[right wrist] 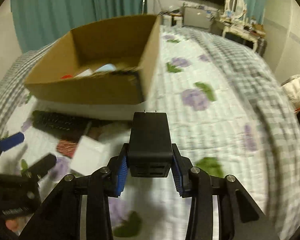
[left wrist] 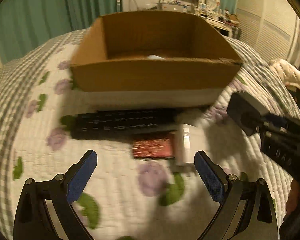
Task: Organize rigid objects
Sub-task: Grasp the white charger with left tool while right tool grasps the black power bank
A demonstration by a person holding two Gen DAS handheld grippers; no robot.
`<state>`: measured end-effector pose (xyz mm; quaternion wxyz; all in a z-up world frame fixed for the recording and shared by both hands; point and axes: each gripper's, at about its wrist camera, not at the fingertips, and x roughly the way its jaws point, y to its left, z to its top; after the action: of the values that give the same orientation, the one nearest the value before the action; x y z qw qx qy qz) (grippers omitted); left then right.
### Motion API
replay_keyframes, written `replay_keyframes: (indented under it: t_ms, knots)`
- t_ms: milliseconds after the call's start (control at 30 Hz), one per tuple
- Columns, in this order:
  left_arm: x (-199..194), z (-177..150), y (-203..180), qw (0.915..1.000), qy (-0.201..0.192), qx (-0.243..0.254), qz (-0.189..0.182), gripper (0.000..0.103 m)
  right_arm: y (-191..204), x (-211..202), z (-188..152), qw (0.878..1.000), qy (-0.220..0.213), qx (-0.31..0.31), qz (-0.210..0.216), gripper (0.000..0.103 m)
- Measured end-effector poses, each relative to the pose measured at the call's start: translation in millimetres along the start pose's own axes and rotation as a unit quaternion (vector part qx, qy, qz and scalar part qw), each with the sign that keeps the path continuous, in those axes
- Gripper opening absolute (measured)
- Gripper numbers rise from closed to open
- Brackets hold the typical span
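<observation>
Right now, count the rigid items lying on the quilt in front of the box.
3: a black keyboard nearest the cardboard box, a red packet before it, a white box beside that. Blur may hide others.

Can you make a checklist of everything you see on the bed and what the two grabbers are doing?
Surface: quilted floral bedspread.
Job's things: cardboard box holding a few items; black charger; black keyboard; red packet; white box.
Clutter: pale jacket at the bed's edge.
Grippers: left gripper open, empty; right gripper clamps the charger.
Cables: nothing seen.
Surroundings: teal curtains, white dressing table.
</observation>
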<state>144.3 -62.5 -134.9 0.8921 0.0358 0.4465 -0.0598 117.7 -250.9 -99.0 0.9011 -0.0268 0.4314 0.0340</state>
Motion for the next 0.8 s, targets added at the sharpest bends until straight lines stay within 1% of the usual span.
replay_keyframes:
  t_ms: [67,133,167,267,300,333,367,400,500,567,667,800]
  knots:
    - [4.6,-0.3,-12.0,1.0,0.002,0.007,-0.003,0.099,-10.1,-2.0,0.5,1.0,0.0,0.02,0.008,0.039]
    - [11.8,1.1,-24.9,0.9999,0.004,0.015,0.004,0.099,-16.3,-0.5,1.0,0.999,0.004,0.037,0.019,0.039]
    - [15.9,1.9,-29.8,0.9998,0.006,0.015,0.009,0.099,-23.9,1.9,4.1,0.999,0.006,0.041,0.021,0.039]
    - [27.9,5.3,-43.3,0.9997,0.003,0.02,0.015,0.098,-27.6,2.8,1.6,0.999,0.009,0.042,0.023,0.039]
    - [33.6,5.4,-48.4,0.9994,0.006,0.027,0.02,0.094,-24.5,4.6,2.2,0.999,0.009,0.042,0.024,0.039]
    - [38.7,4.2,-53.9,0.999,0.011,0.034,0.026,0.081,-23.5,5.7,2.3,0.999,0.008,0.042,0.025,0.039]
    - [44.6,3.1,-58.0,0.9983,0.018,0.043,0.034,0.073,-25.1,6.7,2.3,0.999,0.008,0.043,0.027,0.038]
    - [47.6,1.5,-62.7,0.9972,0.018,0.054,0.048,0.069,-26.0,8.6,2.5,0.999,0.007,0.044,0.029,0.038]
    - [41.4,0.2,-70.5,0.9963,0.004,0.075,0.041,0.041,-28.9,12.0,1.5,0.998,0.006,0.045,0.032,0.038]
    - [38.3,1.0,-67.7,0.9972,0.007,0.07,0.028,0.041,-29.0,12.0,1.9,0.998,0.005,0.044,0.032,0.038]
    - [31.0,0.1,-53.3,0.9991,0.01,0.041,0.004,0.041,-29.3,10.4,4.8,0.999,0.0,0.039,0.03,0.038]
    - [15.7,-1.1,-35.5,0.9998,0.011,0.016,-0.002,0.041,-29.0,0.1,8.6,0.999,-0.009,0.036,0.029,0.038]
